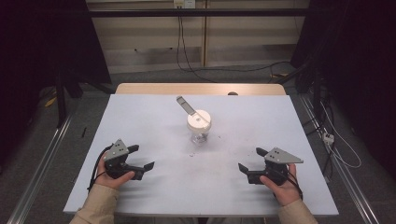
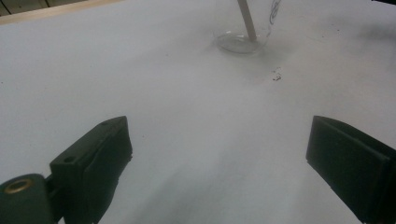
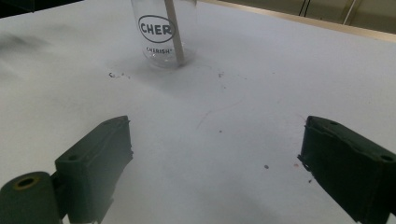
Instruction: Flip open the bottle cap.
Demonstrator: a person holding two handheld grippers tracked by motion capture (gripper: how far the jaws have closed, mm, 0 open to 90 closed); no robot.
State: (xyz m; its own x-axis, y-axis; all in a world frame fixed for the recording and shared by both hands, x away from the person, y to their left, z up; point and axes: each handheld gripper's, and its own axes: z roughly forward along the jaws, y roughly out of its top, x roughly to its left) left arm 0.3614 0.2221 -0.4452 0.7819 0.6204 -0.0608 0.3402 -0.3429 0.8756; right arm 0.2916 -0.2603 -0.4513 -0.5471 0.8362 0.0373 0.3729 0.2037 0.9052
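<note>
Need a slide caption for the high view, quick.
Both open grippers, left and right, flank a lidded clear cup.

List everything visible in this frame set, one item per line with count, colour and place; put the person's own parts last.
Table: one, pale grey-white top with a wooden edge at the far side, centre of the high view.
Clear cup: one, transparent with dark lettering, standing at the table's middle, white lid on top.
Stick: one, beige, leaning inside the cup.
Dark specks: a few, on the table near the cup's base.
Cables: several, black, on the floor beyond the table.
Left gripper: one, black with grey plate, near left, fingers apart, nothing between.
Right gripper: one, black with grey plate, near right, fingers apart, nothing between.
Sleeves: two, beige, bottom edge.
</note>
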